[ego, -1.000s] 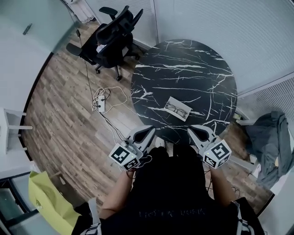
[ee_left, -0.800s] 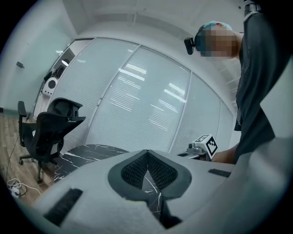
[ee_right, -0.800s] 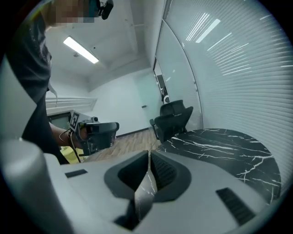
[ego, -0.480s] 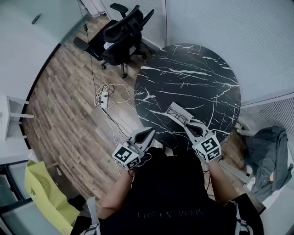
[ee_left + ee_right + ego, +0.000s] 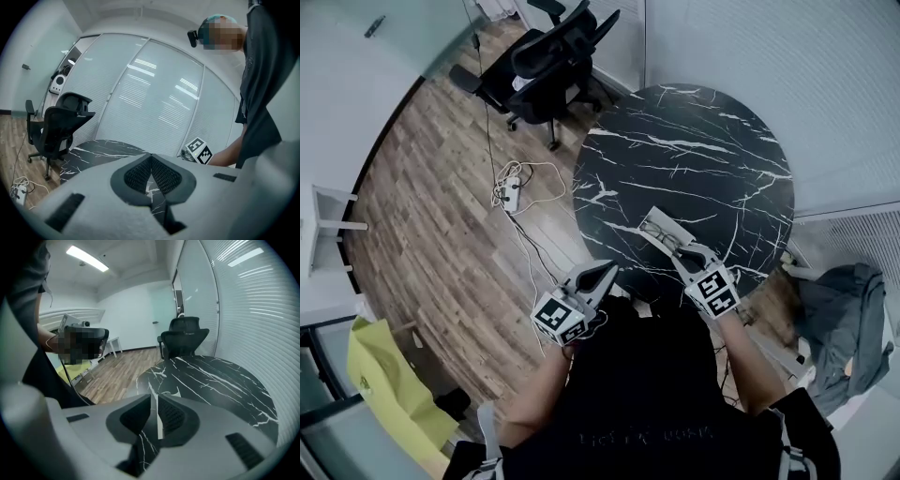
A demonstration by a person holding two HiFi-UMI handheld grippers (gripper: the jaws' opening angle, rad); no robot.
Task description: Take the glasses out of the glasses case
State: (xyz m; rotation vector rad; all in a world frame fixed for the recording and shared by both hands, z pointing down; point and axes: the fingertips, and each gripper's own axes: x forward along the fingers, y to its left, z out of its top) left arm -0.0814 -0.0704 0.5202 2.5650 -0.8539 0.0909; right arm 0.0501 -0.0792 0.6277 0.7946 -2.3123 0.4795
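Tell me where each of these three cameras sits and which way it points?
Head view: on the person's head, looking steeply down at the black table, glasses case, left gripper and right gripper; torso and forearms show.
Left gripper view: rides that gripper, looking along its shut jaws across the table toward a glass wall; the person's arm shows right.
Right gripper view: looks along jaws pinching the case's white edge toward the office chair; the torso shows left.
Shared: all show table and chair.
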